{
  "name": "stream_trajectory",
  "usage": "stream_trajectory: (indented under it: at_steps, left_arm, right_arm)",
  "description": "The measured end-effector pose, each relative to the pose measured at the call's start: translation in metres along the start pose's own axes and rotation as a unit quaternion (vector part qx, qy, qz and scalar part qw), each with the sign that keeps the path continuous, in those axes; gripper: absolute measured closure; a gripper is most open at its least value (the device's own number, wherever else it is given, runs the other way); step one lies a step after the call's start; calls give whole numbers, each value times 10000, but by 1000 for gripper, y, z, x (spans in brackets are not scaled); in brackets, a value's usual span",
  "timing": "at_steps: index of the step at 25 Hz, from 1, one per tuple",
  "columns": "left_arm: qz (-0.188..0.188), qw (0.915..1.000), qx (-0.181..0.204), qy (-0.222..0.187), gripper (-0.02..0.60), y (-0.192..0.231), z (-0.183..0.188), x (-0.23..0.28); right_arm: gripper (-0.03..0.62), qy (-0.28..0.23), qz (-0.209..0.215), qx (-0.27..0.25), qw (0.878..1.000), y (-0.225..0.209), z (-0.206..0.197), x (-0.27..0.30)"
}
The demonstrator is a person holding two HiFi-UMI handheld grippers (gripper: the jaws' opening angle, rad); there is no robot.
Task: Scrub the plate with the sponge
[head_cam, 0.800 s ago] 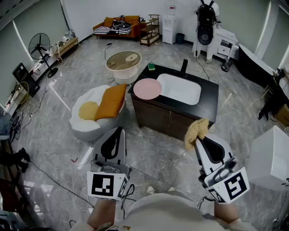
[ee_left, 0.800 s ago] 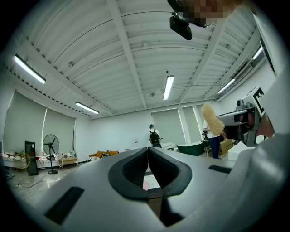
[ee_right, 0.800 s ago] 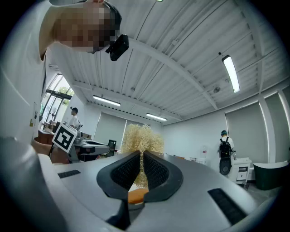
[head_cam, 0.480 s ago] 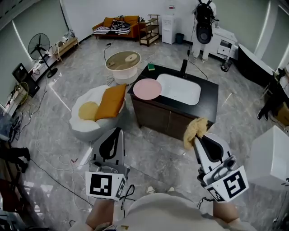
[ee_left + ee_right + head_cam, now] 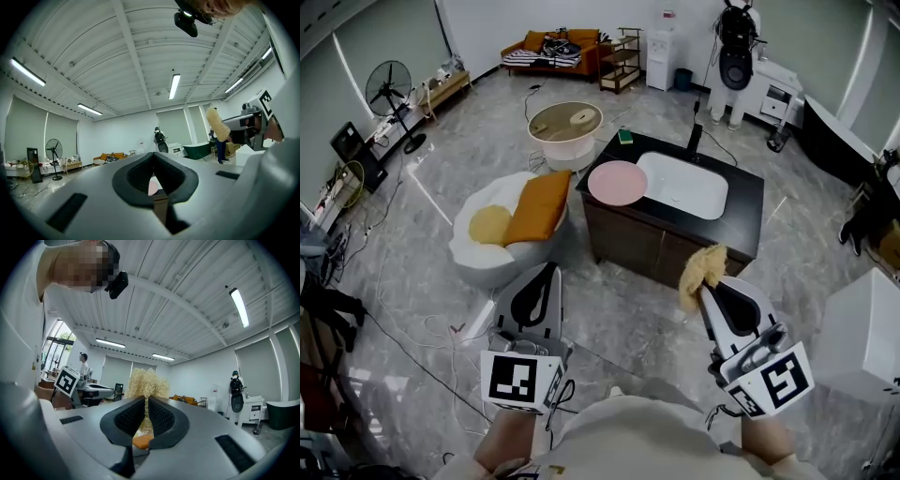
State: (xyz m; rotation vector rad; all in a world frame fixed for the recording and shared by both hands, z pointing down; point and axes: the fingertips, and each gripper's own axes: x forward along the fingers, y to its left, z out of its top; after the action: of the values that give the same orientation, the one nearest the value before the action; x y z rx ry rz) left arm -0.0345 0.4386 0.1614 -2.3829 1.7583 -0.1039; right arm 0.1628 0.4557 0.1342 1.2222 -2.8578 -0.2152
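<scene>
Yellow frizzy sponge (image 5: 706,268) sits clamped in right claw (image 5: 702,287), left claw (image 5: 548,269) closed, empty.

The plate (image 5: 617,182) left of the white sink (image 5: 682,186) is pink, on a black counter (image 5: 748,202). The sponge (image 5: 701,272) is pale yellow. Farther left of the sink lies an orange cushion (image 5: 534,208).

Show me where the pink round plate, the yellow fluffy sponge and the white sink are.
pink round plate (image 5: 617,182), head view, its centre.
yellow fluffy sponge (image 5: 701,272), head view, its middle.
white sink (image 5: 682,186), head view, basin floor.
</scene>
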Motion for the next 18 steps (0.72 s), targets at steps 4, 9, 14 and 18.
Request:
stream_trajectory:
  at_steps: [4,9,14,18]
  left_arm:
    - [-21,10000,59,59,561,9,-9,3]
    - [-88,9999,36,117,561,13,-17,16]
    - [-19,9999,13,165,561,20,-33,46]
    - [55,9996,135,250,561,29,-41,81]
  right_arm:
    - [548,69,-7,-34,10000,2,-6,13]
    - [548,201,173,105,9996,-2,-17,33]
    - [548,179,275,135,9994,-23,-37,62]
    - [548,202,483,281,9982,-47,-49,94]
